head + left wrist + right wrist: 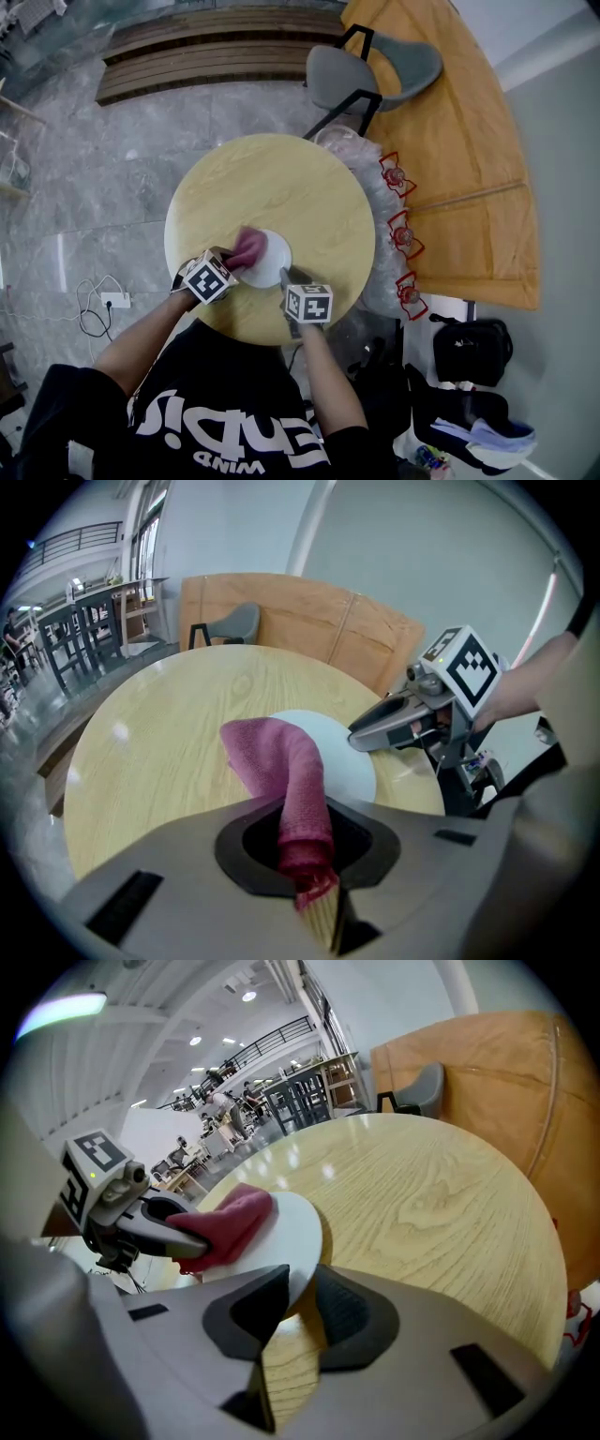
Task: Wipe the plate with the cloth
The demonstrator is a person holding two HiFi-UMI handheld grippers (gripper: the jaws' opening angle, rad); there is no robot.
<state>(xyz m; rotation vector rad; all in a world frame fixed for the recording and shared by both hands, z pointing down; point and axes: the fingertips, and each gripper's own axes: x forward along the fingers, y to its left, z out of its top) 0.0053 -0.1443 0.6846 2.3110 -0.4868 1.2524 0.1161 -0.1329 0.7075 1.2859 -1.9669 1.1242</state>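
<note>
Surface: one round table (281, 178) of pale wood grain, standing on a grey marbled floor (112, 178). The gripper views show an open hall with railings far beyond the table.

Task items: one white plate (270, 261), lying on the table close to the edge nearest the person. One pink cloth (247, 251), resting on the plate's left part, on the table's near side.

Grippers: two. Left gripper (232, 266), at the table's near-left edge, jaws pinched tight on a bunched end of the cloth. Right gripper (284, 277), at the table's near edge, jaws parted astride the plate's near rim, with a gap showing beside the rim.

Surroundings:
- One grey chair (370, 70) beyond the table's far side.
- One slatted wooden bench (206, 47) far-left of the table.
- One curved orange-wood panel (469, 159) right of the table.
- Crumpled clear plastic (380, 220) against the table's right edge.
- Three red wire-framed items (403, 234) just past that plastic.
- One black bag (472, 349) near-right of the table.
- One white power strip (115, 300) with its cable, on the floor left of the table.

Obstruction: the cloth covers the plate's left part.
</note>
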